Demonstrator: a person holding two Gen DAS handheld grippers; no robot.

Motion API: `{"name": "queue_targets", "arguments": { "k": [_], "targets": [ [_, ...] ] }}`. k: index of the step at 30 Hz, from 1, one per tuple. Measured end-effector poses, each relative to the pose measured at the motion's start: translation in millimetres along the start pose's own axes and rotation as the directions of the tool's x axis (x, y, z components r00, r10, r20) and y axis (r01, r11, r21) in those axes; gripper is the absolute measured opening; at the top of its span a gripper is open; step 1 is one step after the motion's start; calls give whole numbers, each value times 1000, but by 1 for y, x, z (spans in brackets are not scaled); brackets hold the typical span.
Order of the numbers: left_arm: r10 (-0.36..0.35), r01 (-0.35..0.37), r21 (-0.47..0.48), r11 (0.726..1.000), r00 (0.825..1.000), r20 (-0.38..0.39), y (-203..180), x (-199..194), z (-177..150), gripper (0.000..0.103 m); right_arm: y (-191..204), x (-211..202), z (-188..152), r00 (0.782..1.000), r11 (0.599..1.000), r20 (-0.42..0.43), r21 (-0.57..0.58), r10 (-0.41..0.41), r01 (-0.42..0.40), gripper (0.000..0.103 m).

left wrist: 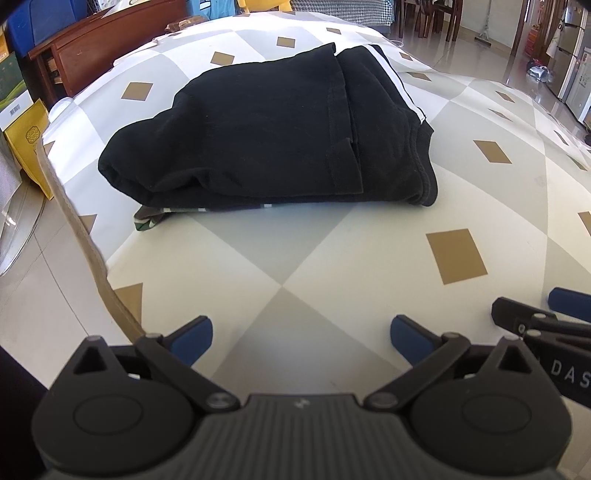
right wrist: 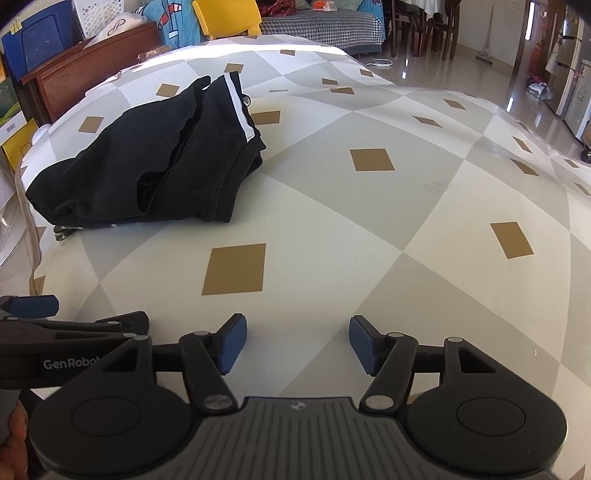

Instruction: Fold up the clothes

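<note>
Glossy tiled floor (right wrist: 480,70) catches the daylight — dark wooden chairs (right wrist: 439,26) behind, yellow chair (right wrist: 225,16) farther left.

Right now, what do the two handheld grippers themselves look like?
Both match: the left gripper and right gripper have a ribbed dark grey body, two round black discs, black linkage arms with silver pivot pins, and jaws faced with blue pads. White lettering runs along each one's side. No cables or sleeves are visible.
</note>
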State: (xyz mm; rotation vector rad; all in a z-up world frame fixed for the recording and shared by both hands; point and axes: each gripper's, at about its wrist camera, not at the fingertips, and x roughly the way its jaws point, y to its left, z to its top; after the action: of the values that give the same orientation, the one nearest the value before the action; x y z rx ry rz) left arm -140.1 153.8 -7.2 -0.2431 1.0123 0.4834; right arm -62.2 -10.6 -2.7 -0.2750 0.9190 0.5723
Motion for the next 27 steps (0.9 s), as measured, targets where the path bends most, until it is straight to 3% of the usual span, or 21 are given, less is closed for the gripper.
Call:
{"name": "queue_targets", "arguments": {
  "k": [27],
  "targets": [
    [-37,37,96,995,999,-2,-38,-10,-12,103,-31,-12,-14,997,996,-25,59,-70,72,61]
  ]
}}
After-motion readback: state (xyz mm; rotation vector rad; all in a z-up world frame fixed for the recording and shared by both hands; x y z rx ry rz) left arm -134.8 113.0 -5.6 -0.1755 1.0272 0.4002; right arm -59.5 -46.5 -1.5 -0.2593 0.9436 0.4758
